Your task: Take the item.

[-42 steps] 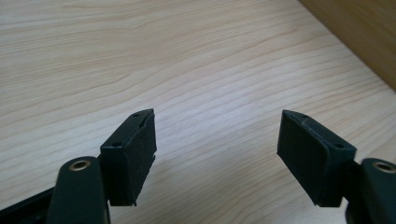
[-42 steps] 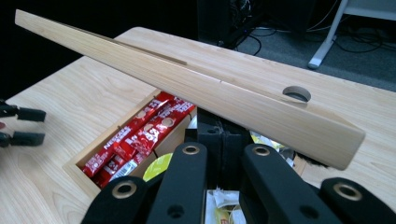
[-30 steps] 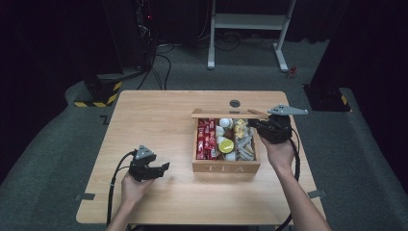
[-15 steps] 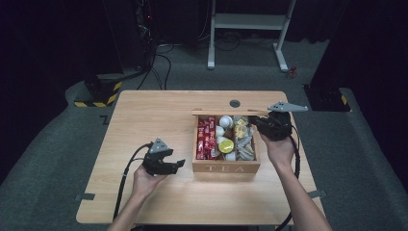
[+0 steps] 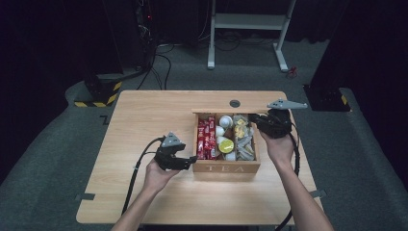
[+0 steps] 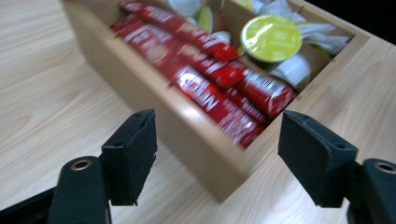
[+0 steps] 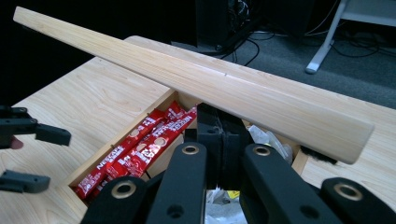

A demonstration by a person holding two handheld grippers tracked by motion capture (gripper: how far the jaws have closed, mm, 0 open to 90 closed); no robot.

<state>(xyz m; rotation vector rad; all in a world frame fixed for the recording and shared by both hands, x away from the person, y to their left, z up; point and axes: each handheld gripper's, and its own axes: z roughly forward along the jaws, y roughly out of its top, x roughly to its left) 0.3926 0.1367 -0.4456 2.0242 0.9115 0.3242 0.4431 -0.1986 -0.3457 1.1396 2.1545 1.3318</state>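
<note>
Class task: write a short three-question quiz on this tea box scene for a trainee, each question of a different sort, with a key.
1. True or false: the left gripper is shut on a red sachet.
2. Which gripper holds the lid up? A) left B) right
3. What word is printed on the front of the box?

Key: 1. False; its jaws stand open by the box's near corner, with nothing between the pads. 2. B. 3. TEA.
</note>
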